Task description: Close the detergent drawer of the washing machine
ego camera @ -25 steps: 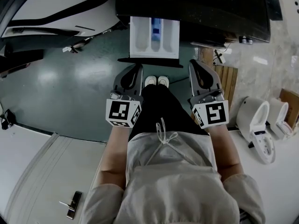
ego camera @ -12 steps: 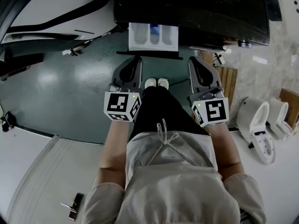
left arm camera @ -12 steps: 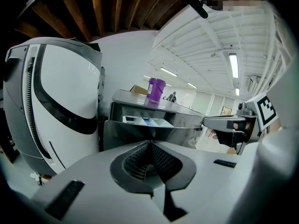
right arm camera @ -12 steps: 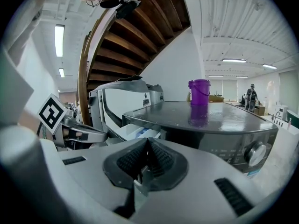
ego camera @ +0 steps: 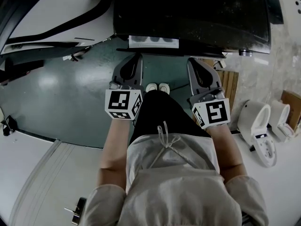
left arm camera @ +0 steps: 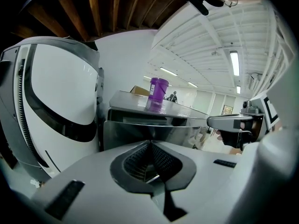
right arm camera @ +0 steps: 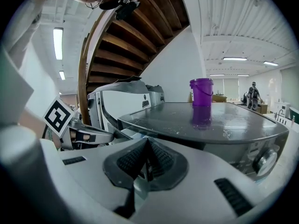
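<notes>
I am holding my left gripper [ego camera: 136, 56] and right gripper [ego camera: 194, 60], jaws clenched empty, just below the slightly protruding detergent drawer [ego camera: 154, 41], upper centre.

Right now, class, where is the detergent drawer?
In the head view, the detergent drawer sits top centre, almost fully inside the washing machine, just ahead of the left claw.

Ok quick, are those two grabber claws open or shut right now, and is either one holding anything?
The grey left gripper: shut, holding nothing.
The grey right gripper: shut, holding nothing.
</notes>
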Demonstrator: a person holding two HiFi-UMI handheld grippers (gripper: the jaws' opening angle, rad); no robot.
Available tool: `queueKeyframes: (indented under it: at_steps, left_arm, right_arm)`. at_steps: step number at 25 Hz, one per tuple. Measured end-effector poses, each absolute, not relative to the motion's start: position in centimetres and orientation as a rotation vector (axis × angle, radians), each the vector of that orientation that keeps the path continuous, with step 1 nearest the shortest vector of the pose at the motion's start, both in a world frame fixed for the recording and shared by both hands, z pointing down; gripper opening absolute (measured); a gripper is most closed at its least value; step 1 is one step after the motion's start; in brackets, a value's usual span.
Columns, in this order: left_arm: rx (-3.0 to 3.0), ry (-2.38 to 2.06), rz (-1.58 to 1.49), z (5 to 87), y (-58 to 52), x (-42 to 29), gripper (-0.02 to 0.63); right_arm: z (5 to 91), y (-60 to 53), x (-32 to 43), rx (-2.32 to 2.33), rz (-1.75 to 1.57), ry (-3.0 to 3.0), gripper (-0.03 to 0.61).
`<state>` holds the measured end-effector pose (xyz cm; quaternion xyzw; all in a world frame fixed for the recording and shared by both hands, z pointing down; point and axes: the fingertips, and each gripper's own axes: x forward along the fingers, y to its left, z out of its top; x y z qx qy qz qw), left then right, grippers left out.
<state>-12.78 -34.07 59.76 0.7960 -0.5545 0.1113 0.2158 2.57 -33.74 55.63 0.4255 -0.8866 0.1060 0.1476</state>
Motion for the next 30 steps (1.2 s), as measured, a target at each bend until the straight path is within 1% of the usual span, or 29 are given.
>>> queueKeyframes:
  at_steps: [14, 30]
  left_arm:
    - [2.182, -1.564, 0.283, 59.9, -38.1, -13.1, 0.018]
    - [2.233, -1.54, 0.293, 59.9, -39.0, -13.1, 0.017]
  right_arm:
    - [55.4, -36.7, 2.1, 1.213, 0.276, -2.568, 0.005]
    - [55.9, -36.7, 1.4, 1.187, 0.272, -2.556, 0.005]
